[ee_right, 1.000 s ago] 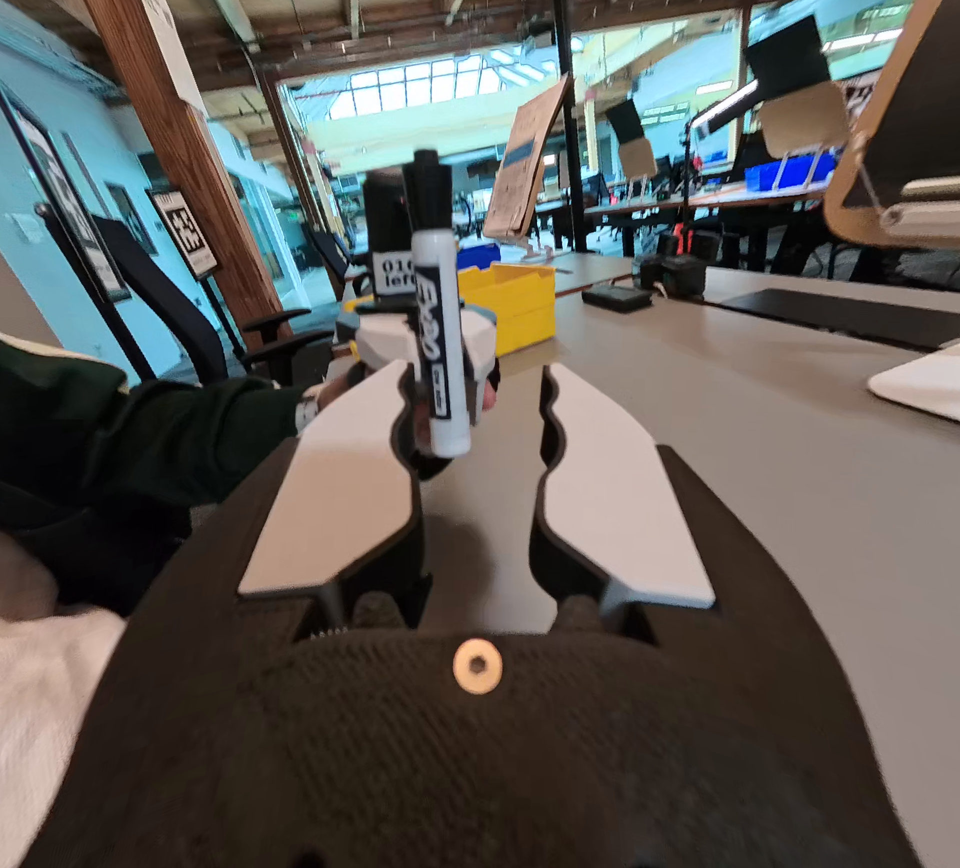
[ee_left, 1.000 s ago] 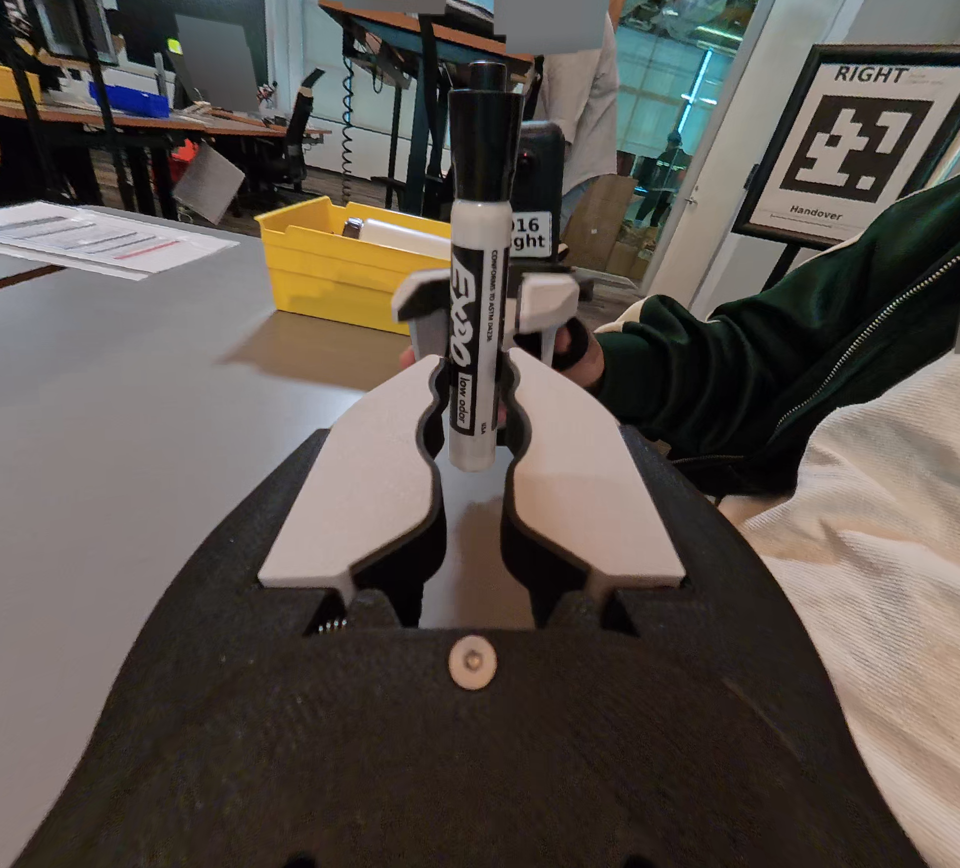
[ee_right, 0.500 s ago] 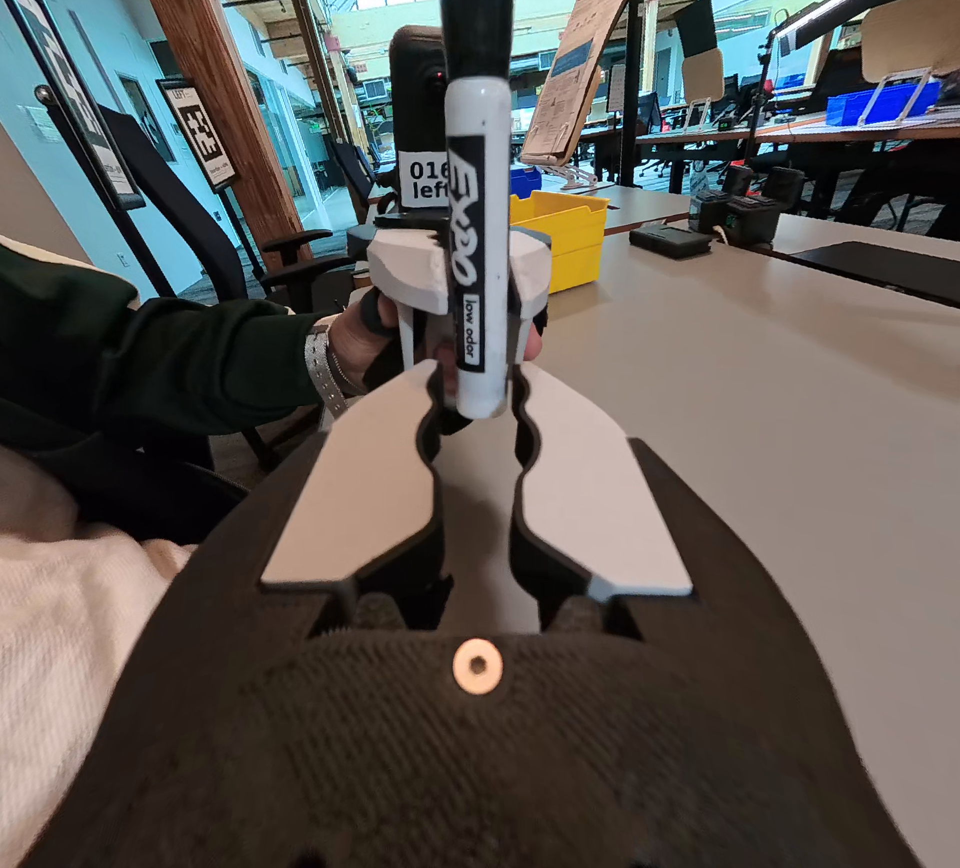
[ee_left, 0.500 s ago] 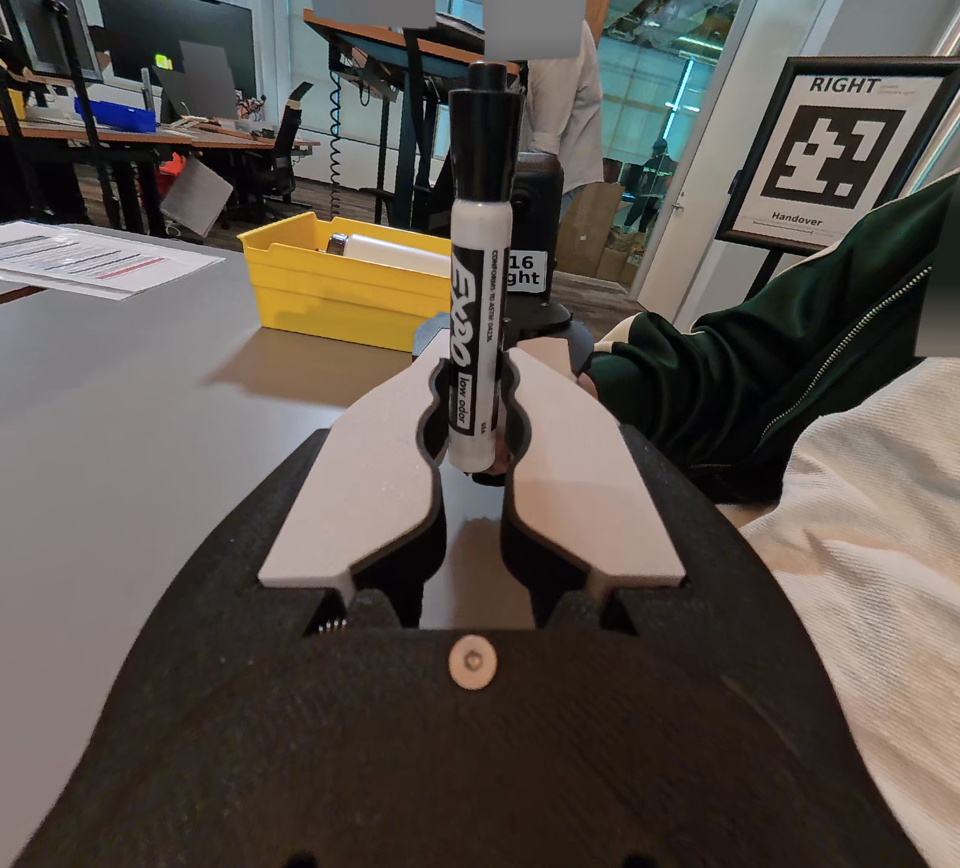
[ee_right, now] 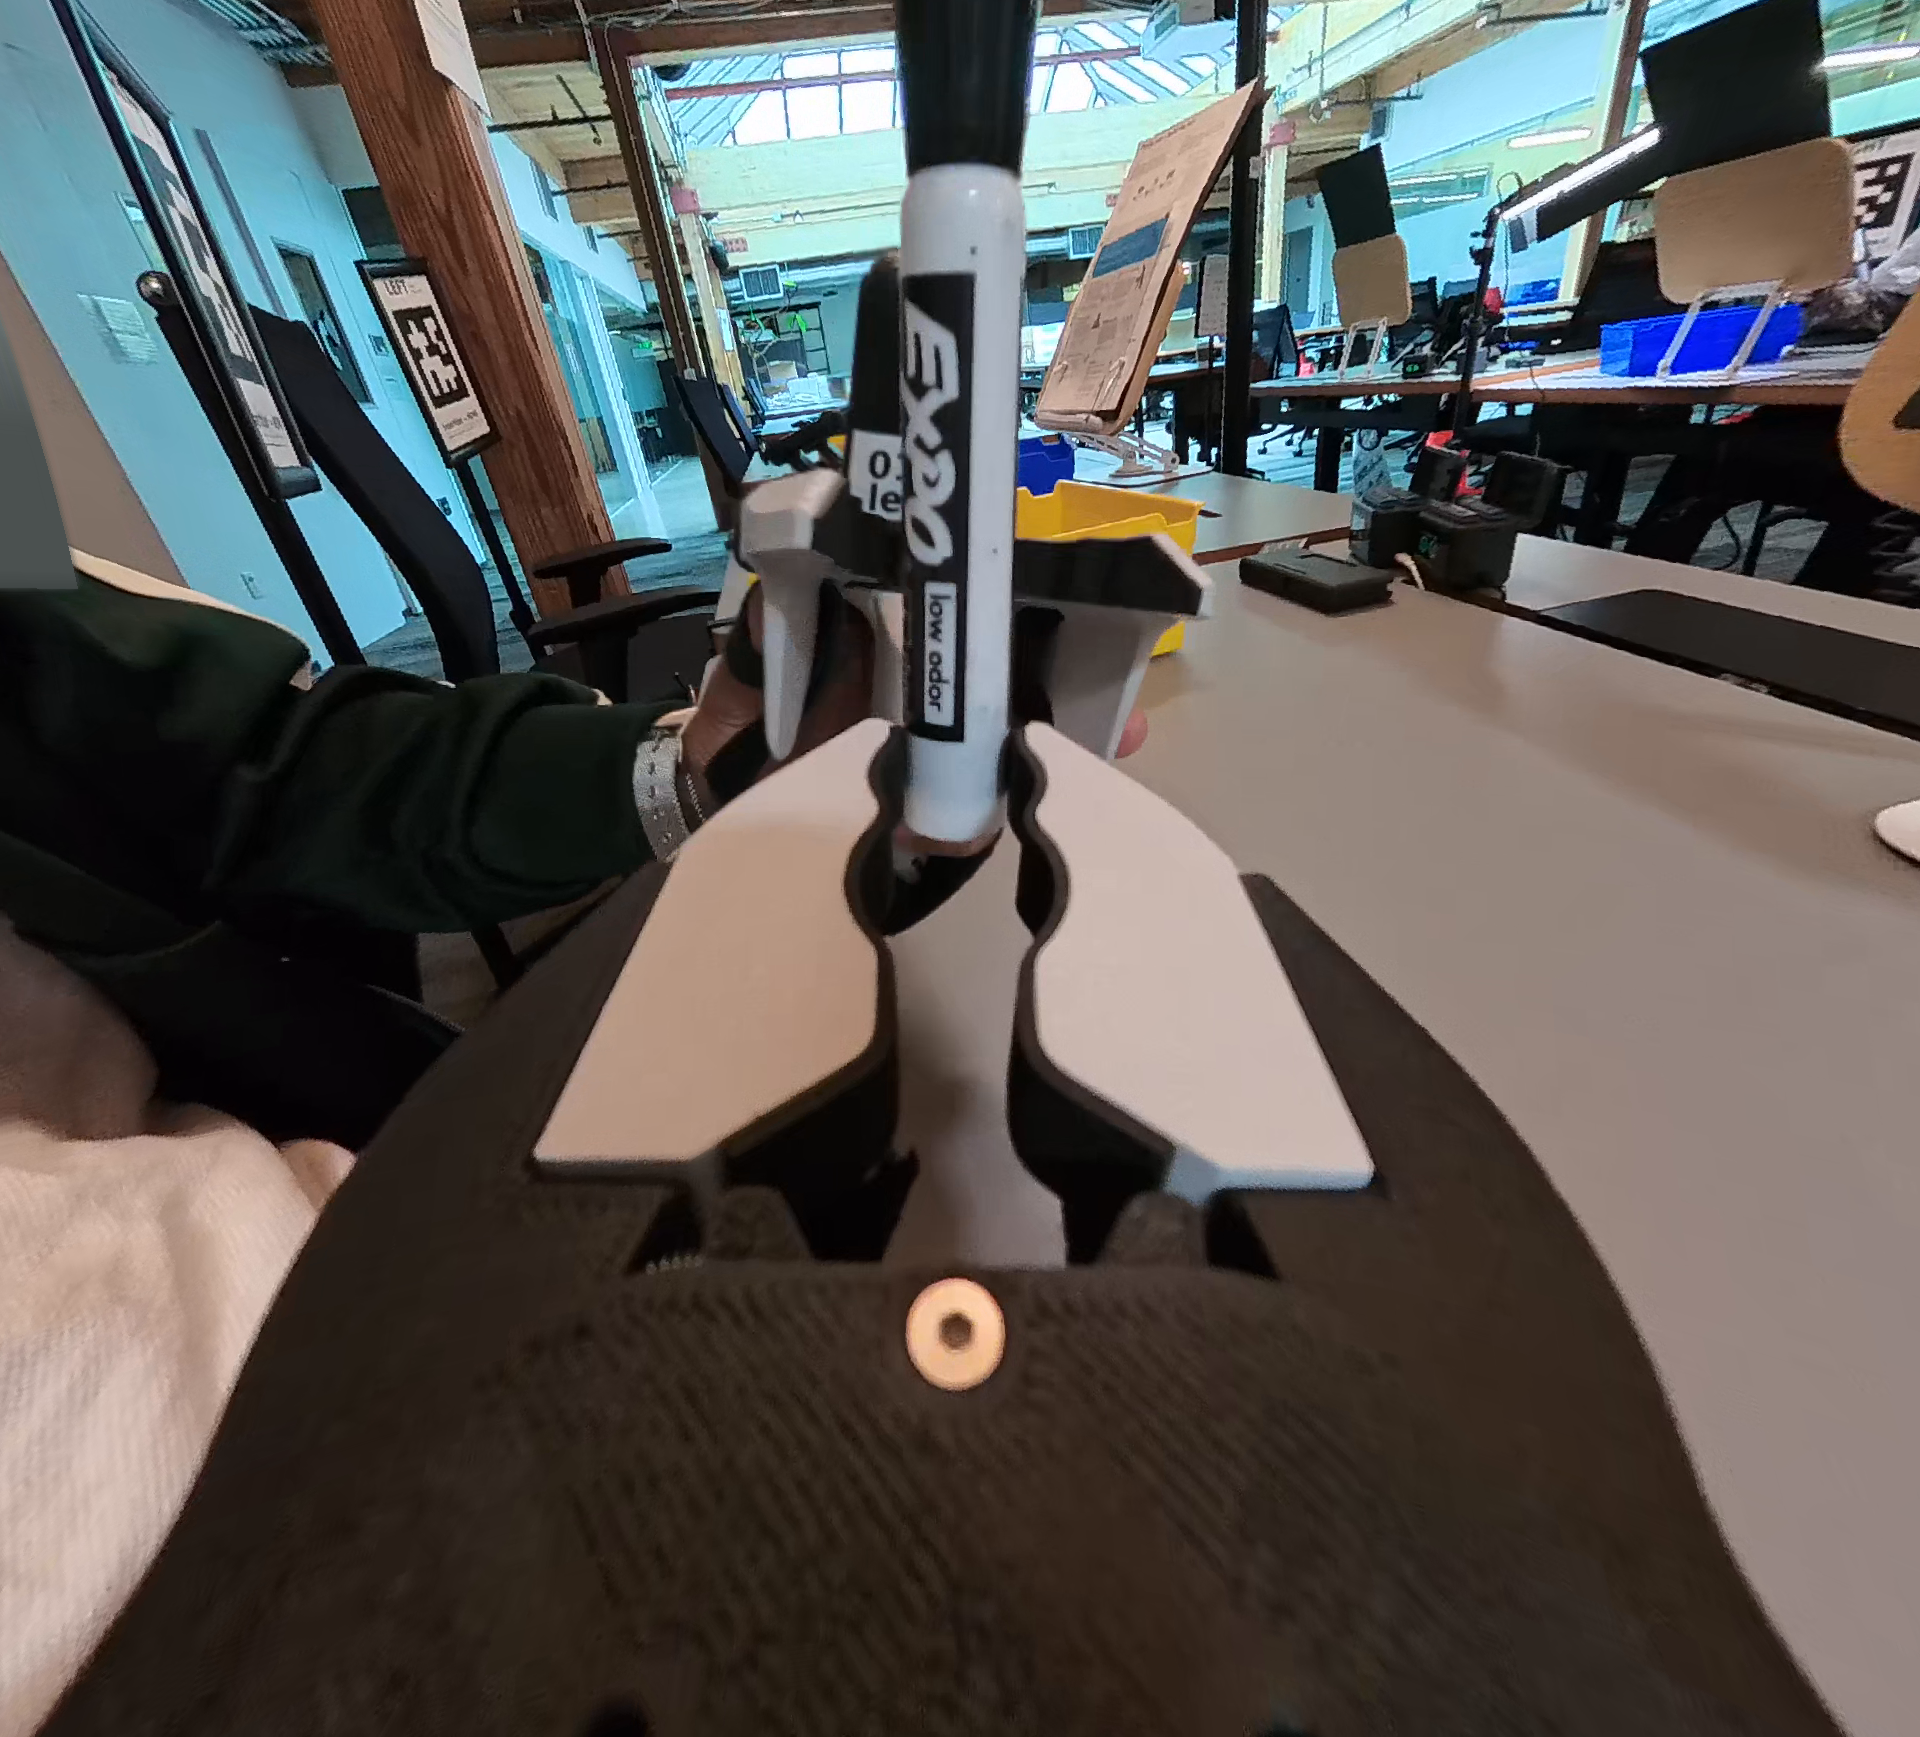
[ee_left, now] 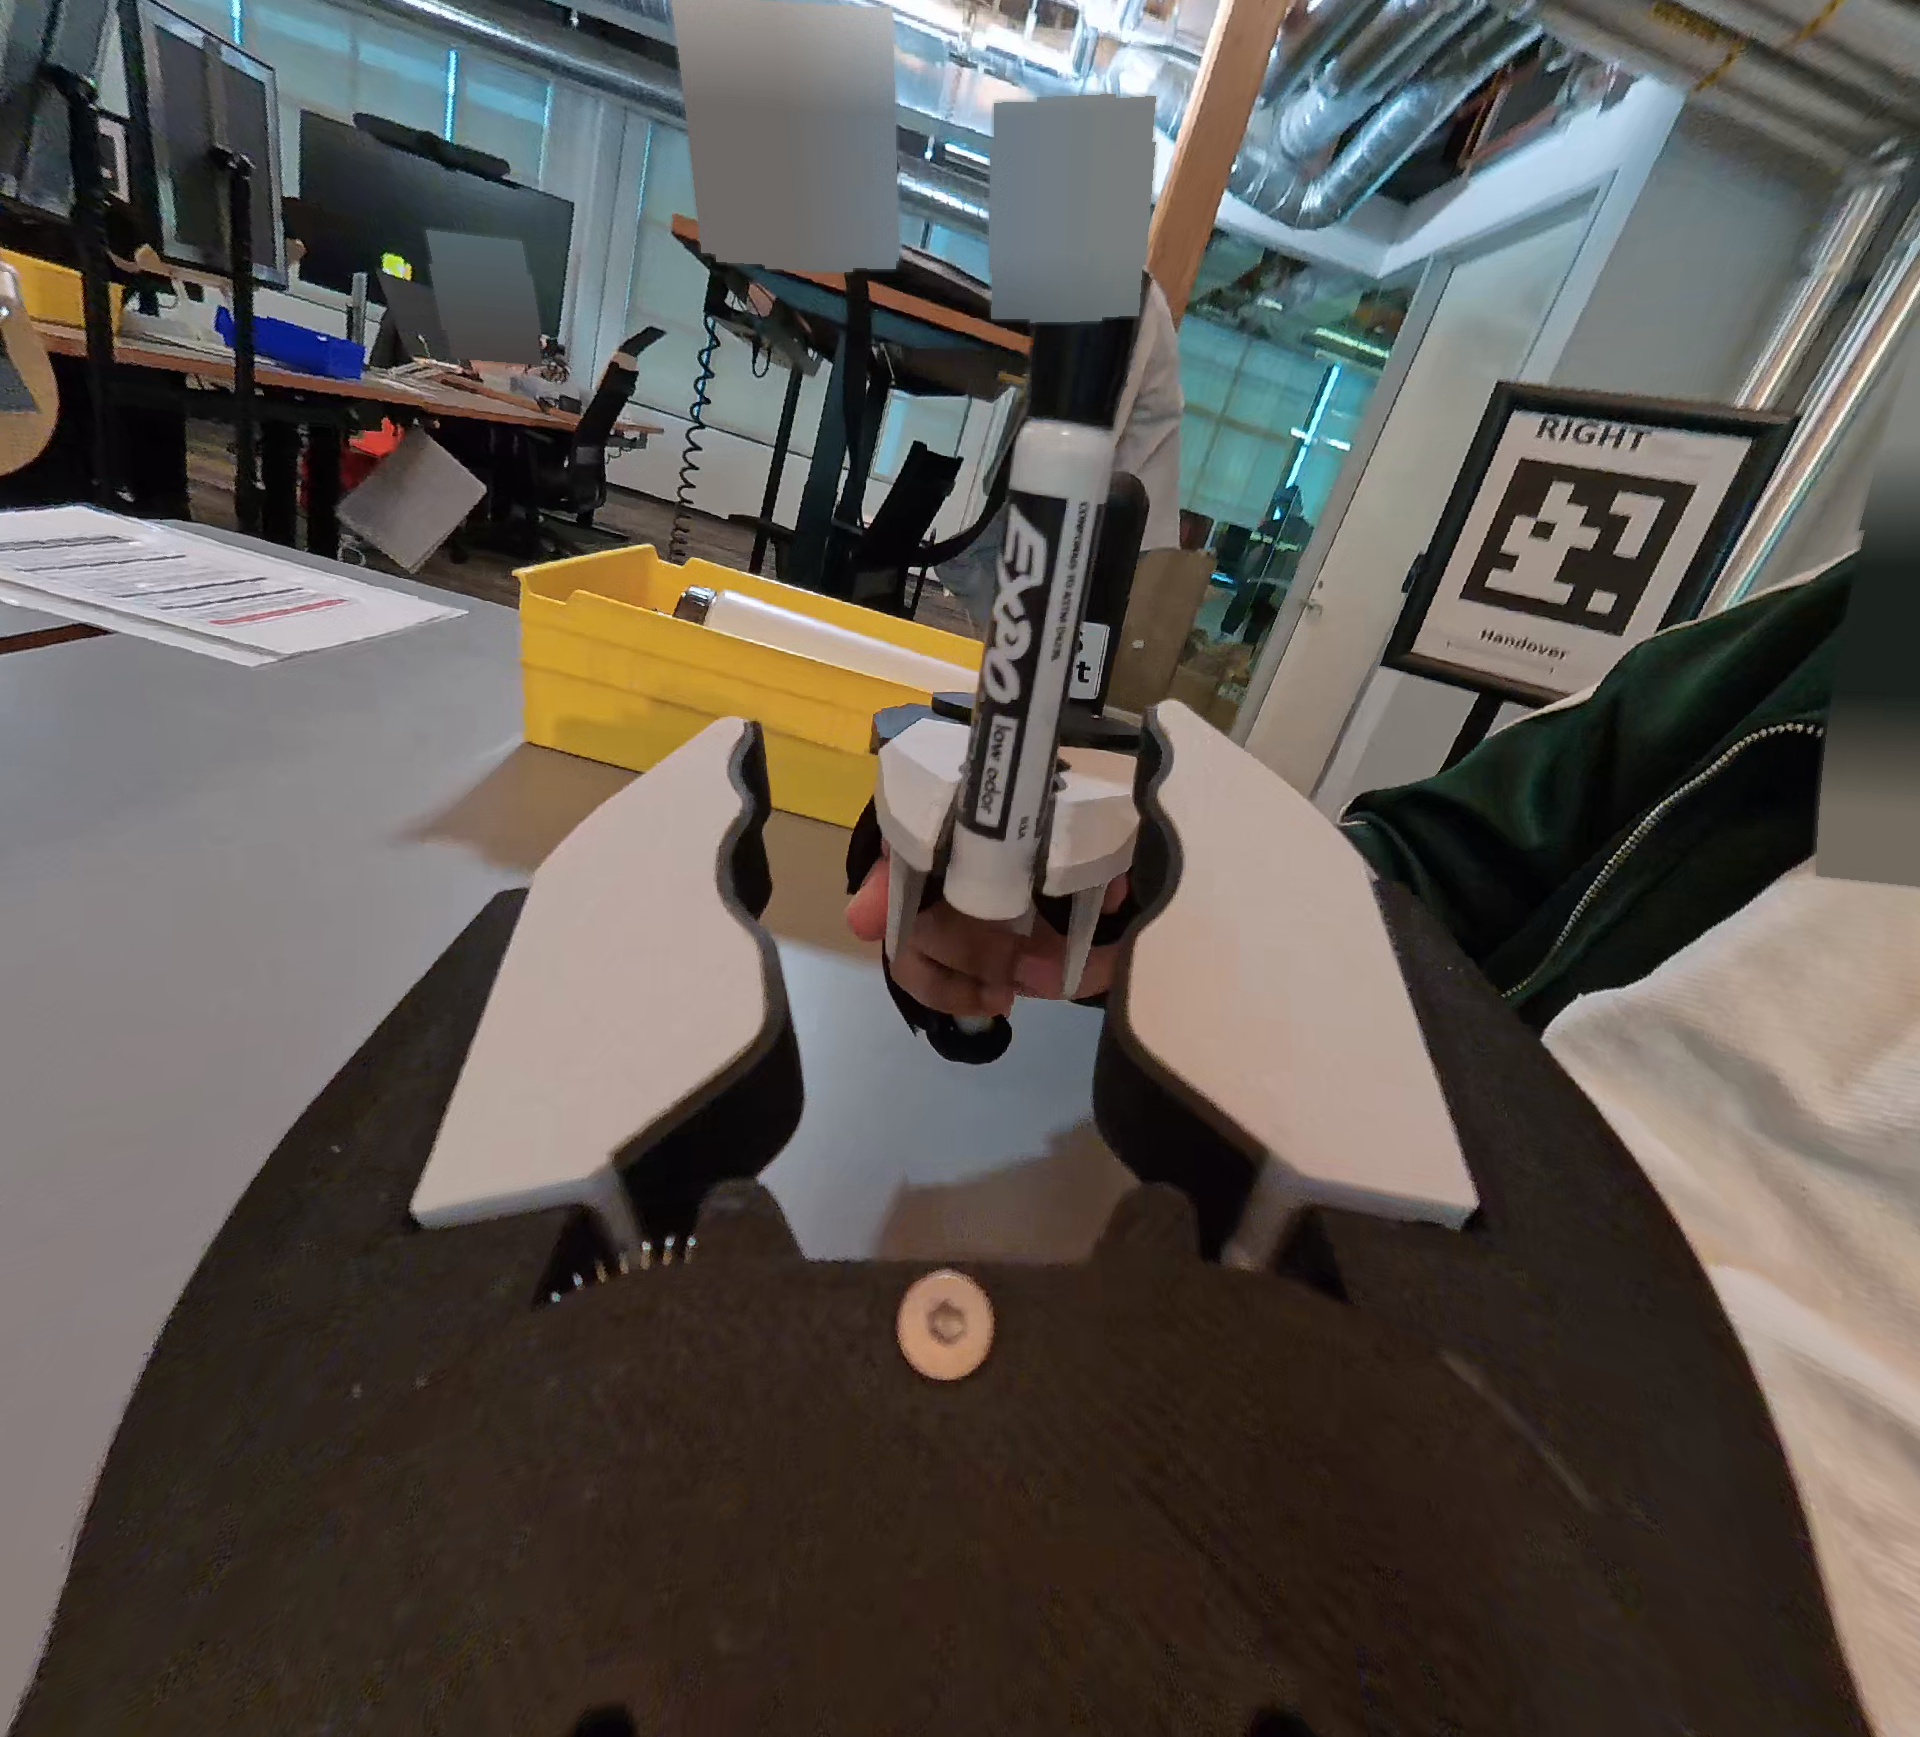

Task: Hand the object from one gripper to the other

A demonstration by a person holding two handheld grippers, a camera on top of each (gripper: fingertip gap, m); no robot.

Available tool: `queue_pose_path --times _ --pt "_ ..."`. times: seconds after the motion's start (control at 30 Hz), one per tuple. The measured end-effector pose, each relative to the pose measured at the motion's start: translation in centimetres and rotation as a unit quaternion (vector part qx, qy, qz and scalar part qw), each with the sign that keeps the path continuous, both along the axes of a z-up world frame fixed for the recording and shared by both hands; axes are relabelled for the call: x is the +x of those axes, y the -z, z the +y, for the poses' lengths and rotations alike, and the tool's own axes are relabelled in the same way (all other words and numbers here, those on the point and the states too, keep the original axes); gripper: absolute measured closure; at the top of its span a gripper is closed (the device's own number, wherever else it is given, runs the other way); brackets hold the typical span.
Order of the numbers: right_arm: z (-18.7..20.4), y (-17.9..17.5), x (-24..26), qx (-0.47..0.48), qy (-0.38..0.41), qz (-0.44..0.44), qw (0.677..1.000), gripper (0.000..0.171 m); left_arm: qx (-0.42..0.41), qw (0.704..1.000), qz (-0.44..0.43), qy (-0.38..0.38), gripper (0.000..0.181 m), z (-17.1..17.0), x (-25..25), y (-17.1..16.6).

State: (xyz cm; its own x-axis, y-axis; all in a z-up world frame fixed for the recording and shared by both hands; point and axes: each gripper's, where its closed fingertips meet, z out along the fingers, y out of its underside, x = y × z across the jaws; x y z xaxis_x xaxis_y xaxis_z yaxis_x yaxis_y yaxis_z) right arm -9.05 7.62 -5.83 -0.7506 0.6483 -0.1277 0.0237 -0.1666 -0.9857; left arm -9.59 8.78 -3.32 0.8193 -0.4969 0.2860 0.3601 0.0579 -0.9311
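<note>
Right wrist view: right claw (ee_right: 951, 778) clamped on the lower end of the marker (ee_right: 954, 482), upright, black cap up, above the grey counter (ee_right: 1507, 856). Left claw (ee_left: 951, 794) fingers spread wide, off the marker (ee_left: 1023, 679). Yellow bin (ee_left: 665, 659) behind on the counter.

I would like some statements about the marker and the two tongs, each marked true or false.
1. The right tongs are shut on the marker. True.
2. The left tongs grip the marker. False: their fingers stand apart, clear of it.
3. The marker's black cap points up. True.
4. The marker lies in the yellow bin. False: it is held above the table.
</note>
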Motion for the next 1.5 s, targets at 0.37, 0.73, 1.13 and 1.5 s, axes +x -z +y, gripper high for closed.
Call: queue_pose_path --times 0.37,0.73,1.13,1.5 --pt "0.2 -0.4 0.1 -0.013 -0.001 0.004 1.000 0.152 0.003 1.000 -0.021 0.011 0.125 -0.3 -0.3 0.0" --pt "-0.7 0.1 0.1 0.007 -0.005 0.005 1.000 0.152 -0.022 0.998 0.038 0.046 0.152 -0.1 2.3 0.4" --pt "1.2 -0.7 -0.8 -0.030 0.042 0.023 0.998 0.114 -0.024 0.996 0.080 0.010 0.162 0.0 1.7 0.6" --pt "2.5 -3.0 0.4 -0.080 0.019 0.049 0.995 0.116 -0.054 0.994 0.094 0.025 0.162 0.8 2.4 2.6"
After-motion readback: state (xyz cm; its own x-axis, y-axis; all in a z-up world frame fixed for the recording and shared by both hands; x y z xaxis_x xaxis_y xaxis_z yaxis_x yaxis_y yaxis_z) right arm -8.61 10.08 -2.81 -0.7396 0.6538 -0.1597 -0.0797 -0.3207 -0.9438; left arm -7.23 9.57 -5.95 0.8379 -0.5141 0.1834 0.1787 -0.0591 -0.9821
